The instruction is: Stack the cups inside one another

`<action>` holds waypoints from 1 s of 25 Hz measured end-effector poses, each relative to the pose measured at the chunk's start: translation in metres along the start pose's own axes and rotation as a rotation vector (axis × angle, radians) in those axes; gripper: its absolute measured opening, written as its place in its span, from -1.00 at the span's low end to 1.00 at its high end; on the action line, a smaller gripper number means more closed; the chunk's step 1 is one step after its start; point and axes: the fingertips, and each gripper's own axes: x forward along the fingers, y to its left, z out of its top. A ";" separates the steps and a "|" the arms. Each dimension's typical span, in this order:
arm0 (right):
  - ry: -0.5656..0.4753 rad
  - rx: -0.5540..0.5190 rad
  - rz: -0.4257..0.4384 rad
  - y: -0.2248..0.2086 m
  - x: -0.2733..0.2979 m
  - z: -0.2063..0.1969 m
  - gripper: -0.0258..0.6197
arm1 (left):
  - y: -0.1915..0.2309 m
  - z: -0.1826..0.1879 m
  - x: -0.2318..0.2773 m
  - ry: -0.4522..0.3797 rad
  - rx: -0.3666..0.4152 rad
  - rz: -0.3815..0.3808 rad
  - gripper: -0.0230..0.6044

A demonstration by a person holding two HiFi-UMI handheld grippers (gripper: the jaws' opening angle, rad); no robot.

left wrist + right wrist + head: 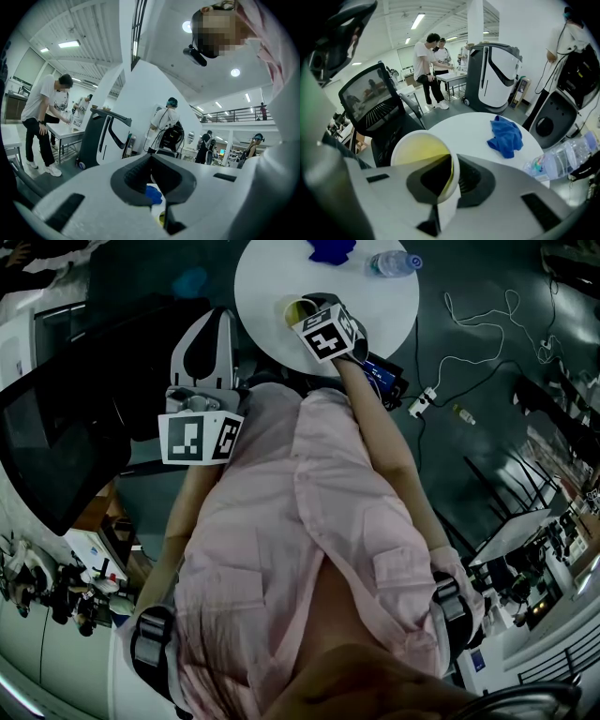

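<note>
Pink shirt [281, 521]; white left tool [214, 329], marker-cubed right tool [314, 317].

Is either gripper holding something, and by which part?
The right gripper pinches the yellow-lined cup by its rim, one jaw inside; the left gripper holds nothing.

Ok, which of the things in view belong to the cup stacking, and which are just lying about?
For the job: the cup, yellow inside, its wall pinched between the jaws of the right gripper; the round white table below it. No second cup shows.

Just lying about: the blue cloth and the water bottle, both on the table.
</note>
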 end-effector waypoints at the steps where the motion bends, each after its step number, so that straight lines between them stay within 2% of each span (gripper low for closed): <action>1: 0.006 -0.003 -0.001 0.000 0.001 -0.002 -0.80 | 0.000 0.000 0.000 0.000 -0.001 0.002 -0.88; 16: 0.009 -0.027 0.006 0.008 0.006 -0.003 -0.78 | 0.003 -0.001 -0.006 -0.004 -0.014 0.012 -0.88; 18: 0.008 -0.022 0.009 0.008 0.007 -0.003 -0.53 | 0.003 -0.001 -0.007 -0.005 -0.014 0.013 -0.88; 20: 0.003 -0.014 0.003 0.007 0.006 -0.003 -0.44 | 0.003 -0.001 -0.007 -0.005 -0.014 0.013 -0.88; 25: -0.020 -0.009 -0.011 0.004 0.003 0.002 -0.40 | 0.002 -0.001 -0.007 -0.006 -0.013 0.012 -0.88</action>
